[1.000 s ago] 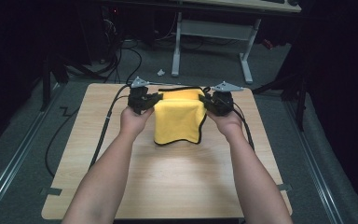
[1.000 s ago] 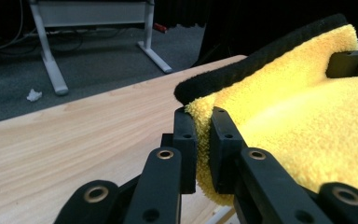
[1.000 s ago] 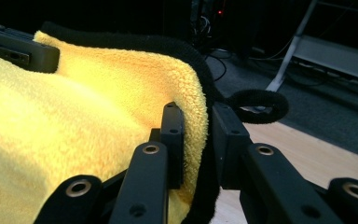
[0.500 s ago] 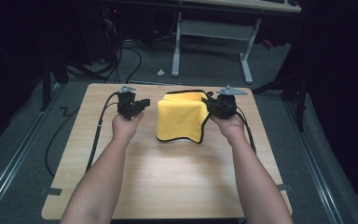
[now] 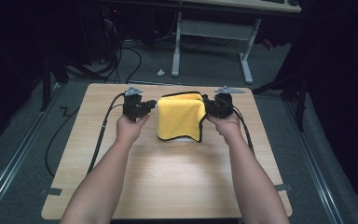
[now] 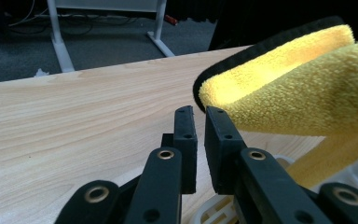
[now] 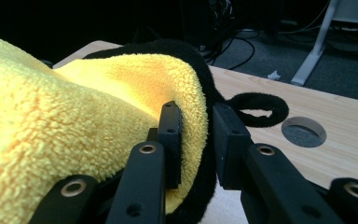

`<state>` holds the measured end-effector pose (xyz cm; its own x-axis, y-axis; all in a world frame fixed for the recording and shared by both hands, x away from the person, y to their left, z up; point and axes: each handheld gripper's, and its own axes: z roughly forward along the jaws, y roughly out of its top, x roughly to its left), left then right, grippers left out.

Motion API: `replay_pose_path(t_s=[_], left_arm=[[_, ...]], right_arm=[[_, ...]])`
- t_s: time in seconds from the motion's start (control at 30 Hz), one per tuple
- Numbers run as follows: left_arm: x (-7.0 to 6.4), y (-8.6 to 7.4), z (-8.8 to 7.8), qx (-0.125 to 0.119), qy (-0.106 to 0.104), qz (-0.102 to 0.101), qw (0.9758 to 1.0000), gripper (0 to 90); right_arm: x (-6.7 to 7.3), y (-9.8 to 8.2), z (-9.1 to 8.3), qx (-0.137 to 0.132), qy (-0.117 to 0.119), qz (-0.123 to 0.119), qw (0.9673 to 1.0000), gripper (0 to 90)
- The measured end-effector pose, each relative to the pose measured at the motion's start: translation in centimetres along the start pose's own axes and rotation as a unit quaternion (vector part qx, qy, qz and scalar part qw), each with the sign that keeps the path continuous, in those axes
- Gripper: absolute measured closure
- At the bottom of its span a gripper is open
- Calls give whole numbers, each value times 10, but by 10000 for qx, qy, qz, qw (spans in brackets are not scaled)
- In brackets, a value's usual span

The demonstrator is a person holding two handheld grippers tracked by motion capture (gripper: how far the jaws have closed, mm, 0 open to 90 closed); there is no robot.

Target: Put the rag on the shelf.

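A yellow towel (image 5: 179,116) with a black edge hangs draped over a white object (image 5: 182,138) at the middle of the wooden table (image 5: 177,182). My left gripper (image 5: 153,105) sits just left of the towel. In the left gripper view its jaws (image 6: 199,114) have just been opening and stand a narrow gap apart with nothing between them; the towel (image 6: 298,93) lies beside the right jaw. My right gripper (image 5: 208,105) is at the towel's right side. In the right gripper view it (image 7: 196,112) is shut on the towel's (image 7: 74,126) black-trimmed edge.
The towel's black hanging loop (image 7: 261,109) lies on the table beside a round hole (image 7: 304,130) in the tabletop. Cables trail from both grippers over the table's sides. A white desk frame (image 5: 214,32) stands on the floor beyond the far edge.
My left gripper left the towel's top left corner, drew away to the left, then came back close to the towel. The towel's left side now hangs loose. The right gripper sank slightly.
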<state>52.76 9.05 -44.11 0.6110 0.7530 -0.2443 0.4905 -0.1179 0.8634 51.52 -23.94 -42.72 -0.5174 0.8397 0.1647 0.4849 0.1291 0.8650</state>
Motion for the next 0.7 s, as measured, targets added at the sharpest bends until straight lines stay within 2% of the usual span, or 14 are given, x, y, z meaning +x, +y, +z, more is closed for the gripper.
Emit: replay_pose_path(t_s=[0.27,0.4,0.53,0.6,0.7], left_arm=[[-1,-5,-2,-10,-30,3,10000,818],[-4,-6,-4,-79,-19,10,10000,796],[-7,-6,-7,-102,8,93,9999,780],[-9,-5,-9,-126,11,124,9998,777],[-11,-4,-12,-154,2,185,9997,772]], right_arm=[[-2,1,4,81,16,211,9997,705],[0,6,-1,147,-241,107,9995,637],[1,11,-10,14,-367,67,9993,606],[3,15,-14,-41,-387,-12,9992,606],[9,20,-16,24,-540,-238,9983,601]])
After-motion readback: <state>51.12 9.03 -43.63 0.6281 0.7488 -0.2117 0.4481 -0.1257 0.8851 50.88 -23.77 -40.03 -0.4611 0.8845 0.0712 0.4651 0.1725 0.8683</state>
